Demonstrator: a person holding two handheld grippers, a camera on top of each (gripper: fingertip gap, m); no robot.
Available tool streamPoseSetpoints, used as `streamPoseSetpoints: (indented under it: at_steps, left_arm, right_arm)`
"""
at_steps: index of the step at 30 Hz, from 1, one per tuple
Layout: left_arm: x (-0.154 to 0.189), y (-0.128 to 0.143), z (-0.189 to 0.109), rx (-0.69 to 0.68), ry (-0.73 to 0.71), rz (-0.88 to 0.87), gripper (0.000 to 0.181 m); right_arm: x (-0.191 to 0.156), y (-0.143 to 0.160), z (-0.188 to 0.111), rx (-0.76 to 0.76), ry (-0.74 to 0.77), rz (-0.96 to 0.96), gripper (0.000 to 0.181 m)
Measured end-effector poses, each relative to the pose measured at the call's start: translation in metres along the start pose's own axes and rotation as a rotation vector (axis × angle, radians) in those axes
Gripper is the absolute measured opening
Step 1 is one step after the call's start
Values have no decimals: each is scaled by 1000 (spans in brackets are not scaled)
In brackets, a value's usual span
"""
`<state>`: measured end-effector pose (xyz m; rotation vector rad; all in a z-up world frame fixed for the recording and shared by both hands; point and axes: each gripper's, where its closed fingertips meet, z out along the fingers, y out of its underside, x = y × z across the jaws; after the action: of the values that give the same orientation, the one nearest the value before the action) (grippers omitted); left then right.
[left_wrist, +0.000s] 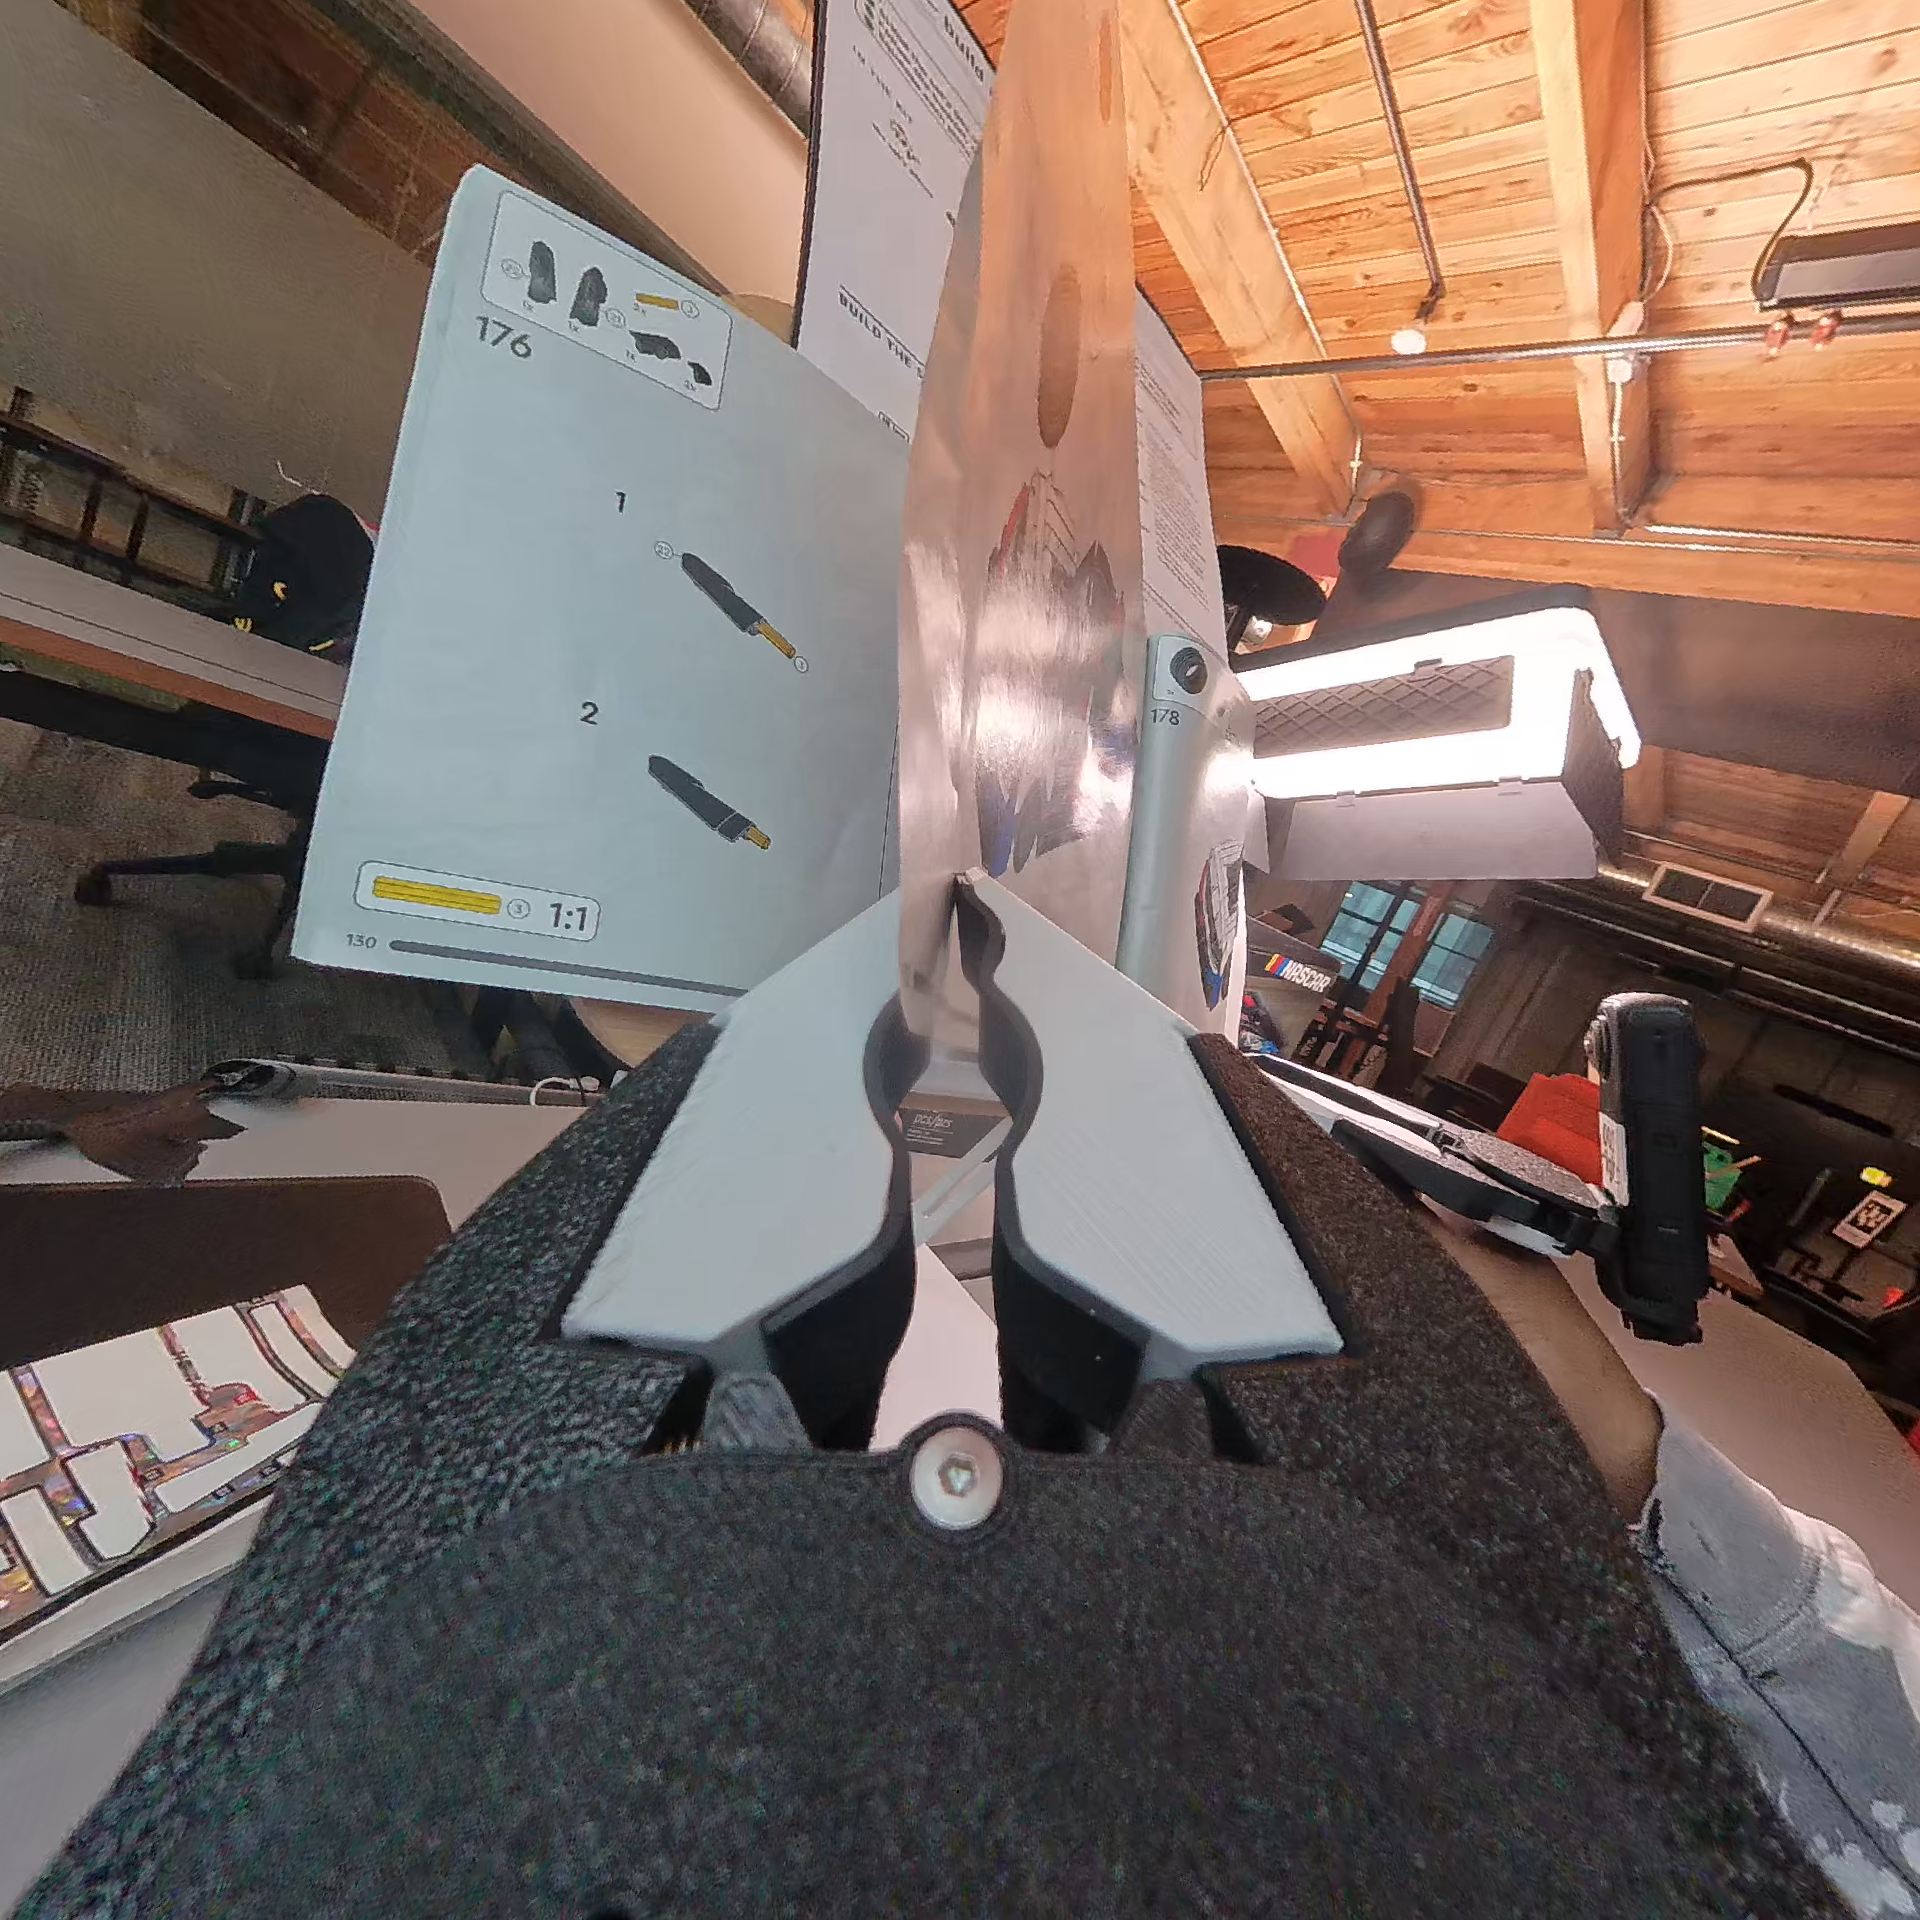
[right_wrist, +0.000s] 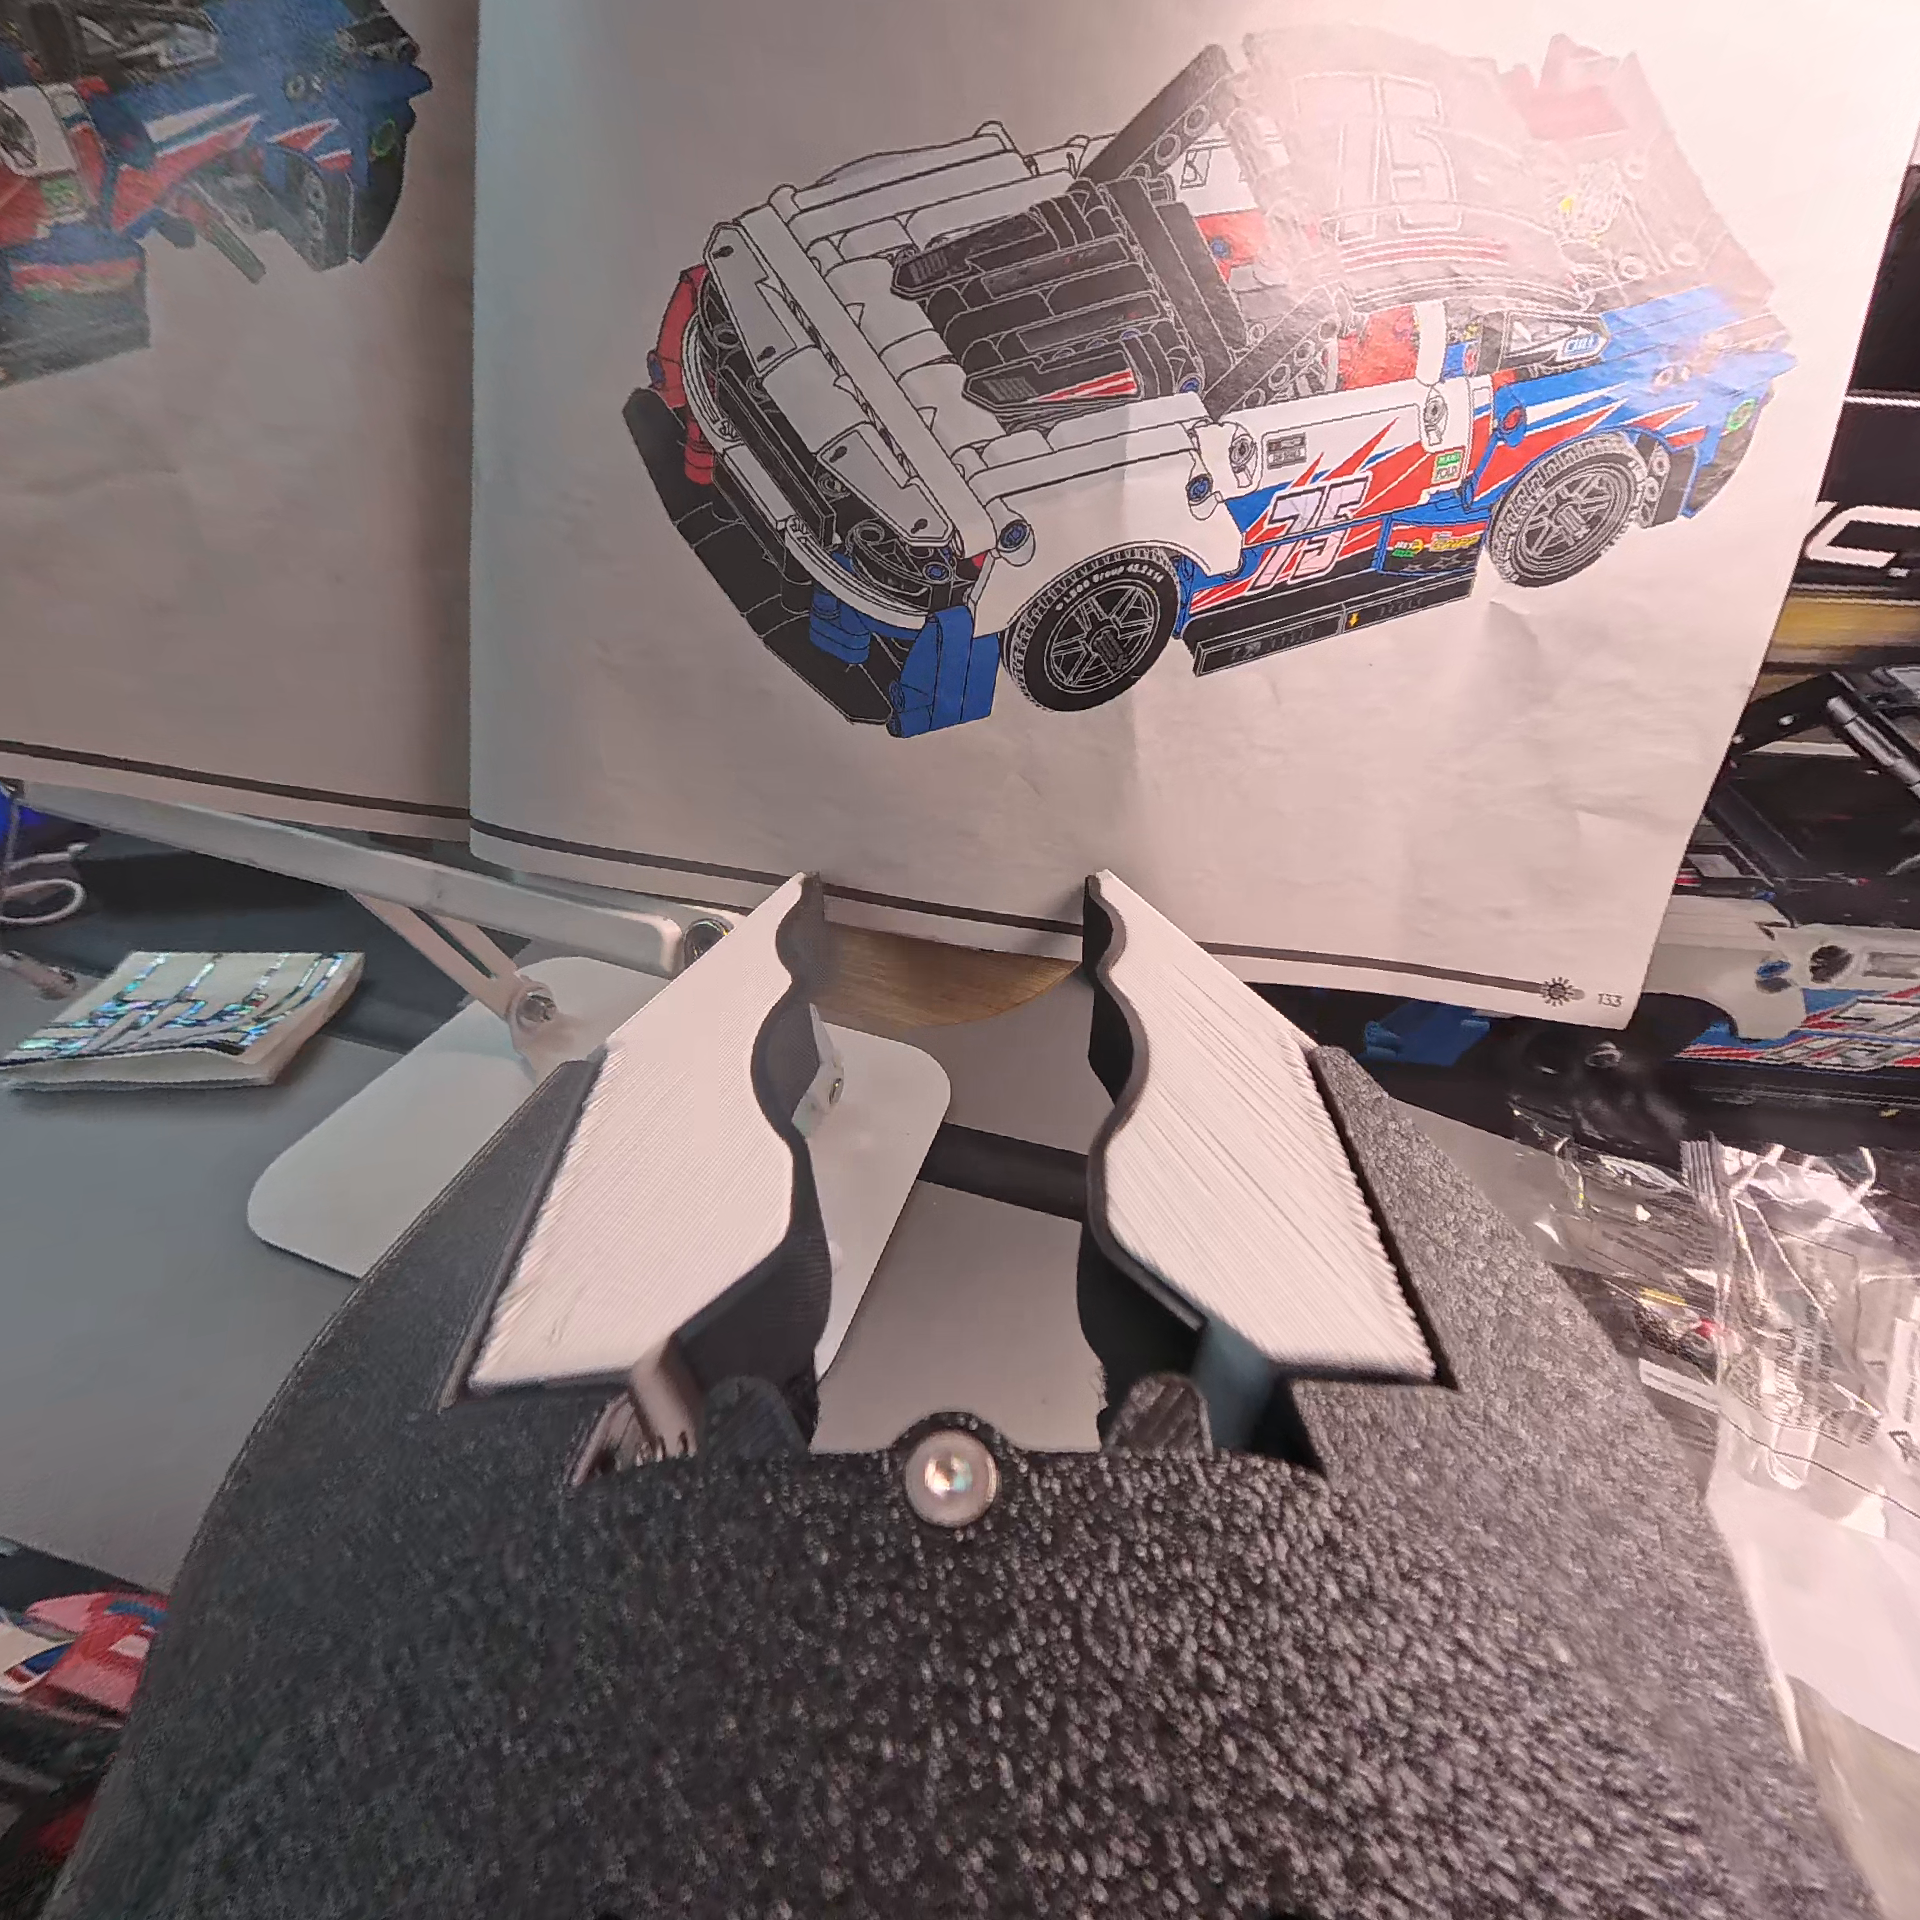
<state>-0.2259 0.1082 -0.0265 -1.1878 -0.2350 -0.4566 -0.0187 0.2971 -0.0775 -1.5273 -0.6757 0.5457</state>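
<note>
**A thin page pinched by the left tool**

The left tool (left_wrist: 961, 896) is shut tight on the bottom edge of a shiny page (left_wrist: 1023, 540). The page is seen from its side and stands up between the tips. Just to its left, another booklet page (left_wrist: 592, 644) with small step drawings is seen flat.

The right tool (right_wrist: 951, 906) is held wide open and nothing is gripped in it. Its tips are set just at the bottom edge of the car page (right_wrist: 1143, 790). The booklet is kept up by a white stand (right_wrist: 416, 883) on the tabletop (right_wrist: 125, 1299). A sticker sheet (right_wrist: 187, 1003) lies to the left and clear plastic bags (right_wrist: 1787, 1268) lie to the right.

The paper looks thin, so it could be torn or creased. A soft, slow hold near the edge is called for, with no hard tug. The open tool is best kept clear of the stand.
</note>
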Motion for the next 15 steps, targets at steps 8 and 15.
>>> streamPoseSetpoints:
  at_steps: [8, 15]
  left_arm:
    - [0, 1, -1, -2, -2, 0, 0]
    - [4, 1, -1, -6, -10, 43, 0]
  right_arm:
    - [-2, 1, 0, -6, -11, 12, 53]
    - [-4, 1, 0, -7, -18, 24, 59]
